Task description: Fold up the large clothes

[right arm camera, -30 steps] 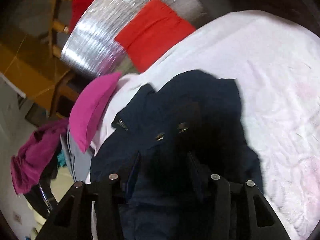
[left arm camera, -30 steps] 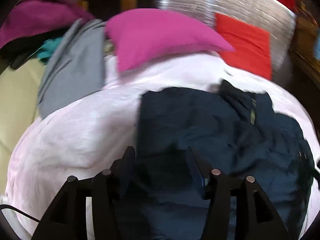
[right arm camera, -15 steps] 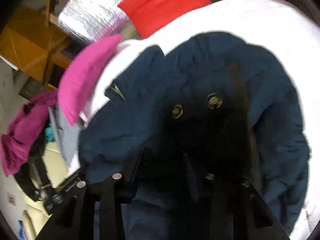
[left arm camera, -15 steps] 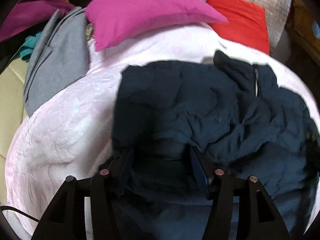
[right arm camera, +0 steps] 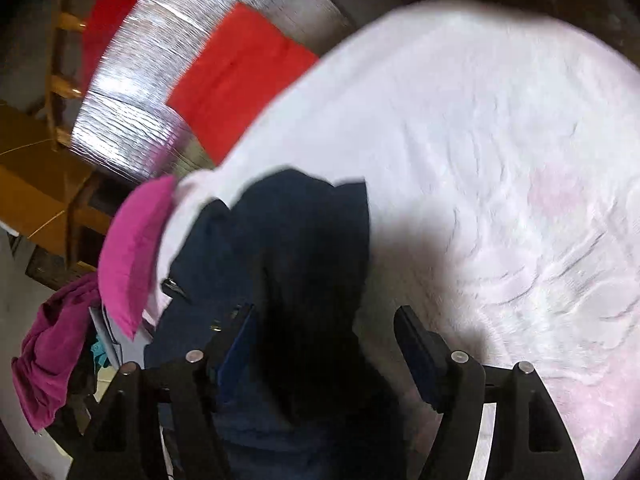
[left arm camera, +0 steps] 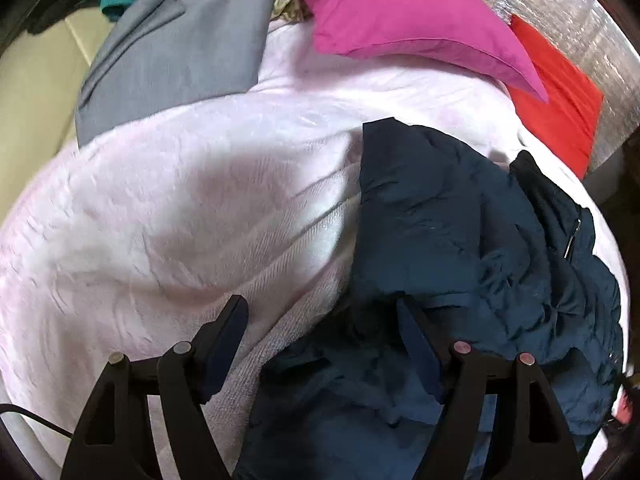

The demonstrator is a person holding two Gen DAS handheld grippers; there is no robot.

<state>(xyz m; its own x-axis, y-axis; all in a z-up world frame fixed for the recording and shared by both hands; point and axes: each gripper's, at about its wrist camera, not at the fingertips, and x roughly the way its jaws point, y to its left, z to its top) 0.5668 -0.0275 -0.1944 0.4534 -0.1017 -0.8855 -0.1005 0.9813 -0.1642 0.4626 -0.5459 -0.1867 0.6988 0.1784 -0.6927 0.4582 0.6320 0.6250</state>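
A dark navy jacket (left arm camera: 460,248) lies crumpled on a pale pink bedspread (left arm camera: 180,208). It also shows in the right wrist view (right arm camera: 288,232). My left gripper (left arm camera: 322,312) is open above the jacket's left edge, with bedspread and jacket fabric between its fingers. My right gripper (right arm camera: 322,320) is open above the jacket's near part, holding nothing. A zipper pull (left arm camera: 572,240) shows at the jacket's far right.
A magenta pillow (left arm camera: 400,16) and a grey garment (left arm camera: 180,40) lie at the far side of the bed. A red cloth (left arm camera: 560,108) hangs over a silver foil panel (right arm camera: 132,112). A pile of magenta clothes (right arm camera: 52,356) sits at left.
Both grippers have pulled apart and back from the jacket. The left view has swung left onto bare bedspread; the right view has lifted and swung right. Both jaws stand wider.
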